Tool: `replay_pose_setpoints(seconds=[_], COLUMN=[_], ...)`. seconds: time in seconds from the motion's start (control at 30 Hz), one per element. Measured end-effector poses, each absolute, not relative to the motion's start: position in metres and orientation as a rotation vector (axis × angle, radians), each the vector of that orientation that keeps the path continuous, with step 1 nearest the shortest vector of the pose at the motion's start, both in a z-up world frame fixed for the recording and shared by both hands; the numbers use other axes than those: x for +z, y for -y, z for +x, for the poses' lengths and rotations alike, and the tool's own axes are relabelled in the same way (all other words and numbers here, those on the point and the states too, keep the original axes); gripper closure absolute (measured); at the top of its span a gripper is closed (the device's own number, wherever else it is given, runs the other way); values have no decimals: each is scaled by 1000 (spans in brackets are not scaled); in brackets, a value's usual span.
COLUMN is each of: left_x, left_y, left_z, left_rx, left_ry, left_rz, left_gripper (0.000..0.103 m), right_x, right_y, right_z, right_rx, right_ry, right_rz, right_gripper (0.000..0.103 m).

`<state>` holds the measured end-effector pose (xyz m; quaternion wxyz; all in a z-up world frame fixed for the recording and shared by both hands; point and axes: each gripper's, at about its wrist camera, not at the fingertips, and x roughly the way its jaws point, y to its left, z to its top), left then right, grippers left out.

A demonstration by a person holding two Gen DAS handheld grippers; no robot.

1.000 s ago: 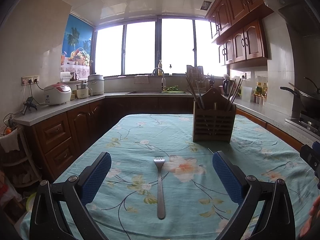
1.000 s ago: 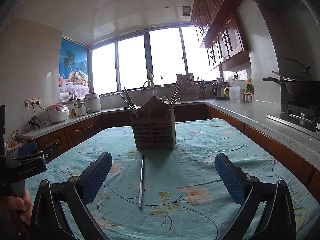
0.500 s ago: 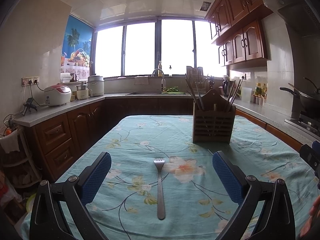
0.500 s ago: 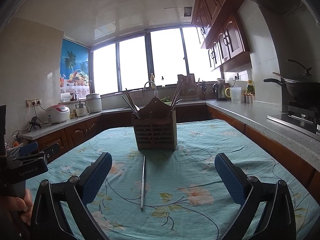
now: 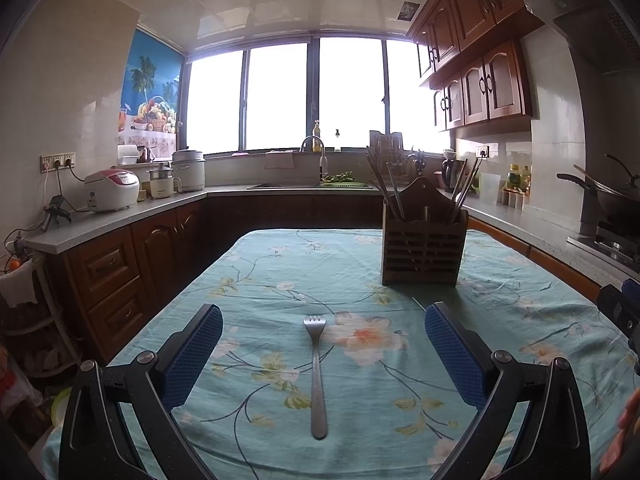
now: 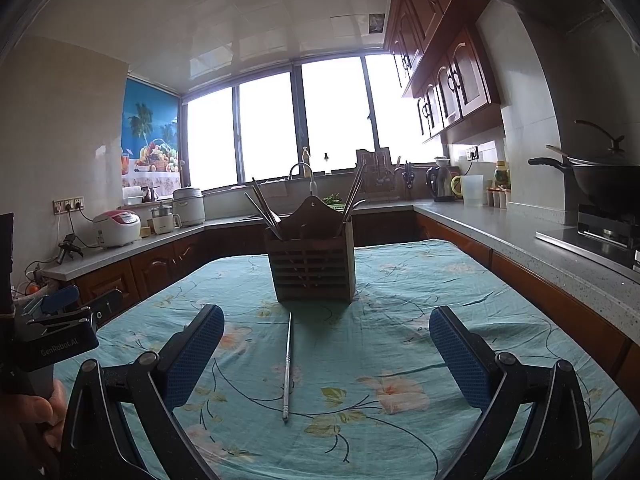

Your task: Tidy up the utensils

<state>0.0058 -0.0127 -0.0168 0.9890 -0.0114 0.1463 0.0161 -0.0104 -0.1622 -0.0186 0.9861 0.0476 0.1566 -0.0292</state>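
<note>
A steel fork (image 5: 316, 376) lies on the floral teal tablecloth (image 5: 280, 280), tines away from me, between the fingers of my open, empty left gripper (image 5: 323, 330). A wooden slatted utensil holder (image 5: 423, 246) with several chopsticks in it stands farther back to the right. In the right wrist view a pair of metal chopsticks (image 6: 287, 366) lies on the cloth in front of the holder (image 6: 314, 266), between the fingers of my open, empty right gripper (image 6: 326, 334). The left gripper's body (image 6: 52, 332) shows at that view's left edge.
Kitchen counters with dark wooden cabinets run round the table. A rice cooker (image 5: 112, 190) and pots stand on the left counter, a sink (image 5: 316, 184) under the windows, and a wok (image 6: 604, 180) on the stove at the right.
The right gripper has moved slightly forward towards the holder and chopsticks. The left gripper and the fork have barely moved.
</note>
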Motion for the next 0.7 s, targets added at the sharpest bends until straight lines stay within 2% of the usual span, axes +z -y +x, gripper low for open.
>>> replay_pose_setpoints(seconds=[0.7], left_x=[-16], left_y=[19], left_z=[4], left_rx=[32], left_ry=[-291], left_rz=[-23], left_gripper=[1], right_x=[-18], right_y=[161], right_z=[-9], right_rx=[-56], right_ry=[-313], right_rz=[95], right_gripper=[0])
